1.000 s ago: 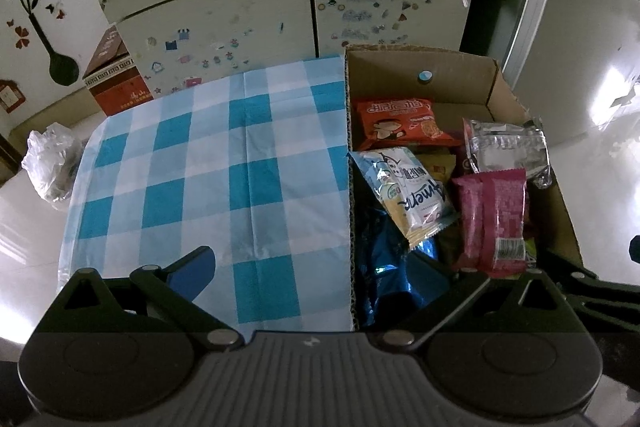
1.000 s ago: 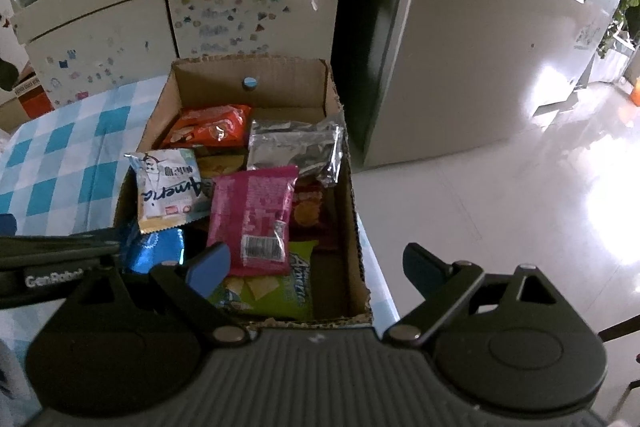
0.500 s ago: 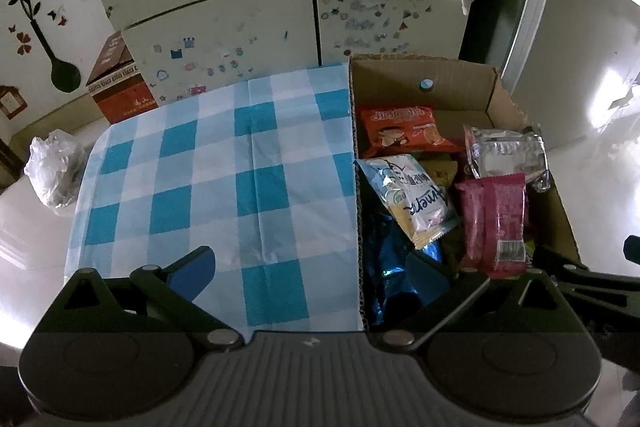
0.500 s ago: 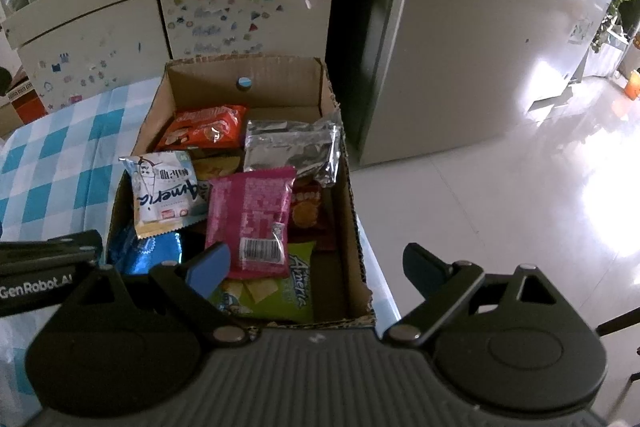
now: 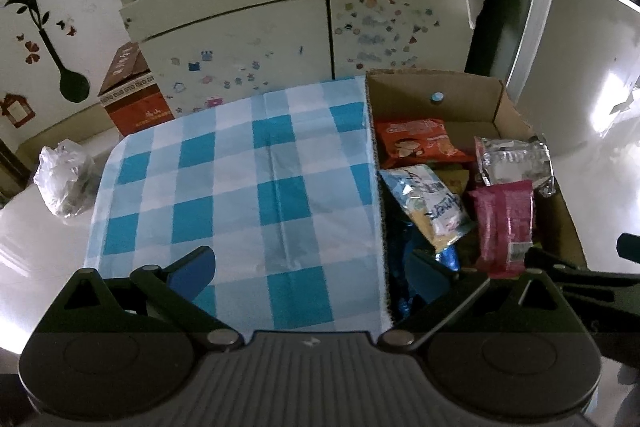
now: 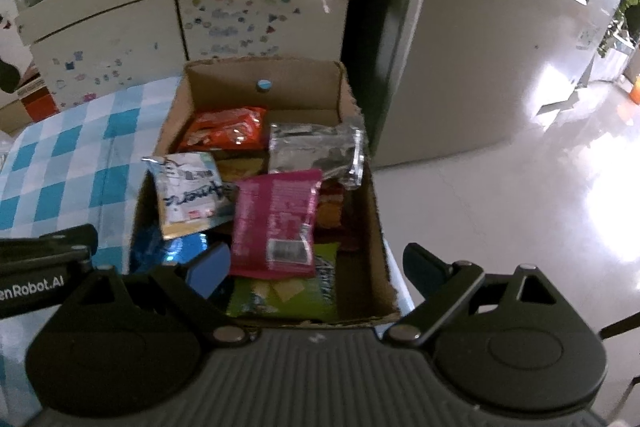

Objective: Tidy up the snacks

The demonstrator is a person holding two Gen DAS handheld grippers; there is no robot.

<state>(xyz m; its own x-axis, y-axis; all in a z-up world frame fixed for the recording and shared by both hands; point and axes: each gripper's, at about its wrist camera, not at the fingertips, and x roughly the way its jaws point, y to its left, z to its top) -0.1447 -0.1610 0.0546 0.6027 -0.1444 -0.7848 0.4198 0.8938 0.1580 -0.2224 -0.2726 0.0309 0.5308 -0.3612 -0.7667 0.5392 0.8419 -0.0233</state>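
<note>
Left gripper [image 5: 308, 273]: jaws spread wide, empty, above near edge of checked cloth [image 5: 240, 195] on desk.
Right gripper [image 6: 316, 267]: jaws spread wide, empty, over near end of cardboard box [image 6: 376, 227].
Snacks: all in box; pink packet [image 6: 276, 223] uppermost, silver packet [image 6: 312, 151] behind it, orange packet [image 6: 224, 129] far left.

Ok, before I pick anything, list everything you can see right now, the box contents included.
cardboard box: one, brown, right end of the table
orange snack bag: one, back left of the box
silver foil bag: one, back right
white-blue snack bag: one, left side, tilted
pink snack bag: one, centre, on top
green snack bag: one, front, partly under the pink one
blue foil bag: one, front left, mostly hidden
checked tablecloth: one, blue and white, left of the box
clear plastic bag: one, beyond the cloth's left edge
left tongs: black, blue tips, open
right tongs: black, blue tips, open over the box front
</note>
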